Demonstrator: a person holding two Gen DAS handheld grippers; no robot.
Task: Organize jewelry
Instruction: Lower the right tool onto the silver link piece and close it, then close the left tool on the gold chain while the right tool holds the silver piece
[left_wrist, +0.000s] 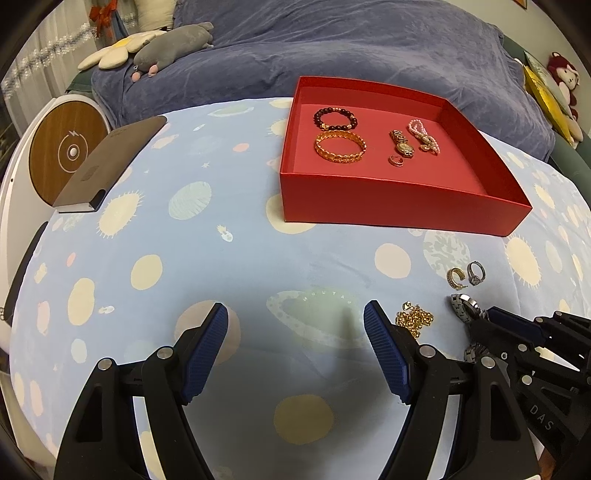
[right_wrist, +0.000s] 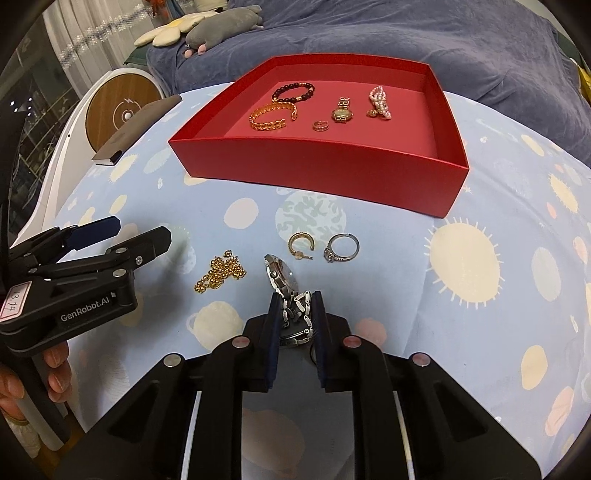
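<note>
While clamped — right tool (right_wrist: 295, 314) on watch (right_wrist: 281, 275)

Matt red card on the box (right_wrist: 325, 173). Soft printed cloth over the worktop (right_wrist: 480, 332), faintly creased. Polished steel links on the watch (right_wrist: 284, 280); shiny gold beads on the chain (right_wrist: 220, 275). Matt black plastic on the right tool (right_wrist: 296, 325), ribbed blue rubber pads (left_wrist: 386, 347) on the left tool (left_wrist: 295, 350).

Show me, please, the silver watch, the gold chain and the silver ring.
silver watch (right_wrist: 281, 275), right wrist view, on its case.
gold chain (right_wrist: 221, 276), right wrist view, mid-heap.
silver ring (right_wrist: 354, 246), right wrist view, on its band.
</note>
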